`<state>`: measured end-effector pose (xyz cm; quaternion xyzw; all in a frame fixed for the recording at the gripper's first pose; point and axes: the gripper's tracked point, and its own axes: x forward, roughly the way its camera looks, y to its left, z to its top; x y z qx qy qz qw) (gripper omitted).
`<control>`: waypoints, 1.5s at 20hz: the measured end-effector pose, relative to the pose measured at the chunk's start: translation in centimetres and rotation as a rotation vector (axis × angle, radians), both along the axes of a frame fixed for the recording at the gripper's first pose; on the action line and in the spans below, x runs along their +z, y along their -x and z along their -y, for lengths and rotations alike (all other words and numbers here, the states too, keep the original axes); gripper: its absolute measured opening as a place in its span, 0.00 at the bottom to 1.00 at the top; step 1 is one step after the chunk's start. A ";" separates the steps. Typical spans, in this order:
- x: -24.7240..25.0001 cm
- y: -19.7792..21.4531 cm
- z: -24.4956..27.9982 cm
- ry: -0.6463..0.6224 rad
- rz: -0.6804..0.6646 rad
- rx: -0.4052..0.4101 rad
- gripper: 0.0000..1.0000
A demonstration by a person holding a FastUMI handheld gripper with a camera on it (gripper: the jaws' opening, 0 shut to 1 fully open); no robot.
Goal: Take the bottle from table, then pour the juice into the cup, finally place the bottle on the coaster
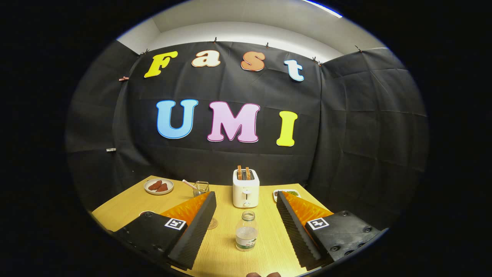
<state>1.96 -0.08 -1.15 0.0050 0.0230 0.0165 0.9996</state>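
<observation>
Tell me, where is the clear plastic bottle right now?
The clear plastic bottle stands upright on the wooden table, between the open gripper fingers, before the white toaster.

Uncapped clear bottle (pixel 246 231) upright between spread gripper (pixel 246 209) fingers.

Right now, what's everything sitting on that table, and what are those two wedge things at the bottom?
Table: one, light wood.
Bottle: one, clear, no cap, upright between the fingers.
Toaster: one, white, two toast slices up, beyond the bottle.
Glass cup: one, clear, with a straw, beside the toaster.
Coaster: one, round, tan, partly behind a finger.
Plate: one, white, reddish-brown pieces.
Dish: one, white, green food, partly hidden.
Tool: one, fingers wide open either side of the bottle.
</observation>
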 end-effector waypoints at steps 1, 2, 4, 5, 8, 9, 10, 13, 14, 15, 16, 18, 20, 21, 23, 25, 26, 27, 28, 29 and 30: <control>-0.1 -0.2 0.3 0.003 -0.002 0.006 0.98; -0.2 -0.4 0.5 0.007 -0.003 0.015 0.98; -0.3 -0.7 0.7 0.006 0.002 0.041 0.98; -0.4 -0.8 0.6 0.004 0.002 0.058 0.98; -0.9 -0.8 0.3 -0.003 0.004 0.108 0.98; -1.0 -0.9 0.1 -0.008 0.008 0.124 0.98; -1.0 -1.1 -0.1 -0.011 0.016 0.139 0.98; -1.8 -2.0 -0.1 0.014 0.032 0.158 0.98; -2.4 -2.4 -0.1 0.012 0.025 0.162 0.98; -2.8 -2.7 0.0 0.008 0.018 0.162 0.98; -3.2 -2.9 0.1 0.005 0.015 0.162 0.98; -4.0 -3.6 0.0 0.008 0.008 0.165 0.98; -5.8 -4.2 -0.2 0.020 -0.010 0.172 0.98; -6.6 -4.5 -0.3 0.025 -0.019 0.174 0.98; -8.2 -5.1 -0.4 0.030 -0.037 0.176 0.98; -9.6 -5.8 -0.2 0.033 -0.050 0.173 0.98; -10.3 -6.2 0.0 0.035 -0.058 0.169 0.98; -11.1 -6.6 0.2 0.032 -0.065 0.168 0.98; -11.7 -7.1 0.2 0.027 -0.074 0.166 0.98; -12.5 -7.4 0.2 0.020 -0.086 0.168 0.98; -13.3 -7.6 0.0 0.014 -0.099 0.171 0.98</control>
